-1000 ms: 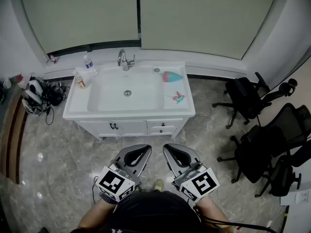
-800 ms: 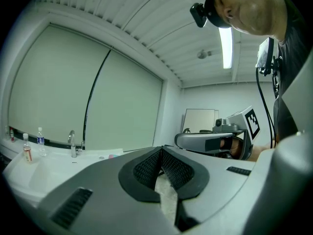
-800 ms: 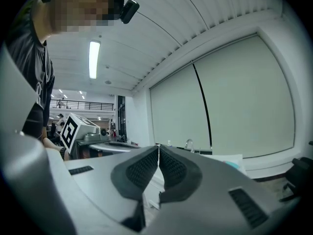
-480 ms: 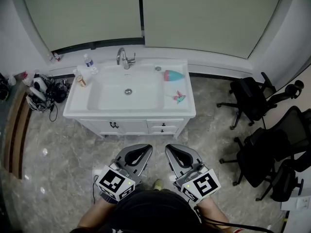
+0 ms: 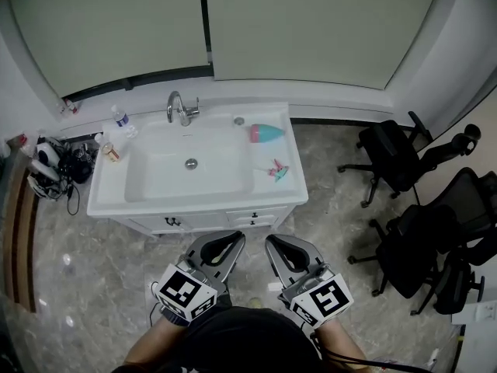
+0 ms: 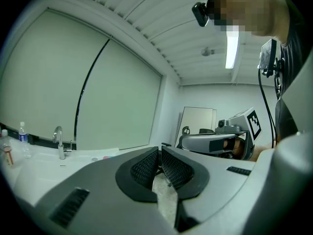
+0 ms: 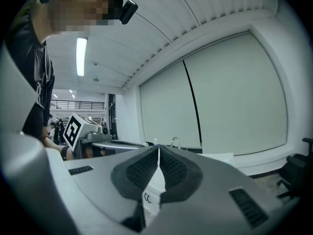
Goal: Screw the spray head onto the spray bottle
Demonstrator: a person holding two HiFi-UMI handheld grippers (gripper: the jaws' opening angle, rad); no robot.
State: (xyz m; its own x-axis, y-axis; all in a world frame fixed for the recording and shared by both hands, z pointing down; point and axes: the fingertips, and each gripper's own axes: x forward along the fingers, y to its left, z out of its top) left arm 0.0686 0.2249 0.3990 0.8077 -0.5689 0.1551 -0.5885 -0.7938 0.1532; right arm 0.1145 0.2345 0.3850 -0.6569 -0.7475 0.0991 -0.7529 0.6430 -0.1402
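A pink and teal spray bottle (image 5: 266,133) lies on its side on the right back of the white vanity top (image 5: 291,189). A small pink and teal spray head (image 5: 276,169) lies apart from it, closer to the front right. Both grippers are held low in front of the person, well short of the vanity. My left gripper (image 5: 231,239) is shut with nothing between its jaws (image 6: 159,151). My right gripper (image 5: 273,242) is shut and empty too (image 7: 158,149).
The sink basin (image 5: 186,171) has a chrome faucet (image 5: 179,109) behind it. A water bottle (image 5: 120,117) and a small container (image 5: 111,152) stand at the left back. Black office chairs (image 5: 396,162) crowd the right. Cables and gear (image 5: 54,164) lie on the floor at left.
The vanity has shifted left and nearer in the head view as the person steps toward it. Both grippers keep their place before the body, still shut.
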